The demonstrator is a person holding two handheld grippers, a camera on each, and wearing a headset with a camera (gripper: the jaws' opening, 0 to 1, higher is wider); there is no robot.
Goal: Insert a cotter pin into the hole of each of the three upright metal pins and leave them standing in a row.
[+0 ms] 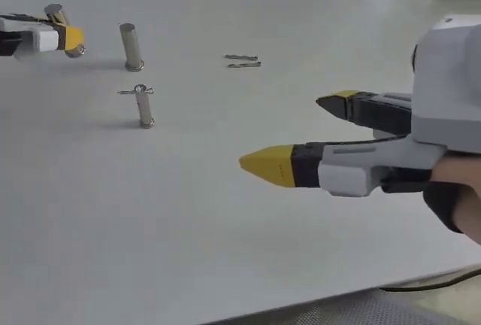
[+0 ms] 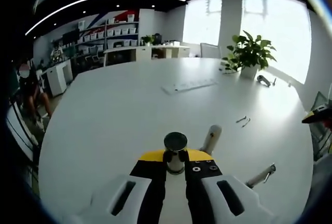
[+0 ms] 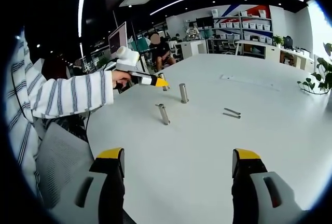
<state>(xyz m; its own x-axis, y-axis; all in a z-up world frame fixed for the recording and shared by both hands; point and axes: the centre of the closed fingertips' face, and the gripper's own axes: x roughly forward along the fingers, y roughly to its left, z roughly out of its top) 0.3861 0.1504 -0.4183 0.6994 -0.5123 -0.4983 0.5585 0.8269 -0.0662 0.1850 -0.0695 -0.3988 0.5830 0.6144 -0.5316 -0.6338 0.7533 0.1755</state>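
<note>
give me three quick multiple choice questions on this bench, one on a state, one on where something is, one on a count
1. The right tool is: A open, empty; B shut, empty; C shut on a part.
2. The loose cotters lie: A on the table right of the pins; B in the right tool; C atop a pin.
3. Loose cotters number: A one; B two; C four.
Key: 1 A, its jaws stand wide apart; 2 A, they rest on bare table beside the pins; 3 B, a pair lies side by side.
</note>
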